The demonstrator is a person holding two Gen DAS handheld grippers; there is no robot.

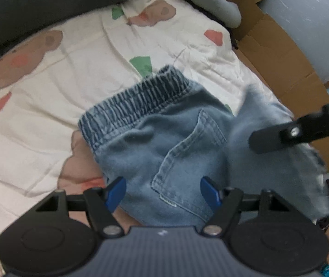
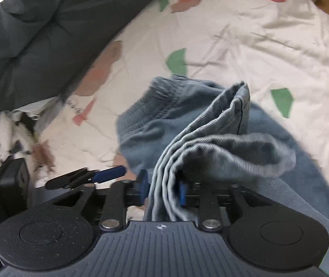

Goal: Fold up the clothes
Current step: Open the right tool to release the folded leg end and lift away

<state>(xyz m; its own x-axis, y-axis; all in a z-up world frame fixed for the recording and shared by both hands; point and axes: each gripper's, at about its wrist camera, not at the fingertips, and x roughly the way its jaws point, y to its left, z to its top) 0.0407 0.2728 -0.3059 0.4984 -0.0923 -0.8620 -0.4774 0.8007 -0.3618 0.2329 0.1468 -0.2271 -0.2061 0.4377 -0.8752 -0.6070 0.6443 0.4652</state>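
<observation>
A pair of small light-blue denim trousers (image 1: 141,143) with an elastic waistband (image 1: 136,99) lies on a cream bedsheet (image 1: 72,69); a back pocket faces up. My left gripper (image 1: 163,192) is open just above the pocket end, its blue fingertips (image 1: 116,192) straddling the cloth without pinching it. My right gripper (image 2: 162,189) is shut on a bunched fold of the denim (image 2: 210,133) and holds it up off the sheet. In the left wrist view the right gripper (image 1: 265,138) comes in from the right over blurred denim. The left gripper (image 2: 90,176) shows low at the left in the right wrist view.
The cream bedsheet (image 2: 245,46) has red, green and brown patches. A dark grey quilt (image 1: 37,4) borders its far left side. Brown cardboard (image 1: 279,57), a pale blue drum (image 1: 314,23) and a grey soft toy (image 1: 215,0) lie off the right edge. Black-and-white cloth (image 2: 10,129) sits left.
</observation>
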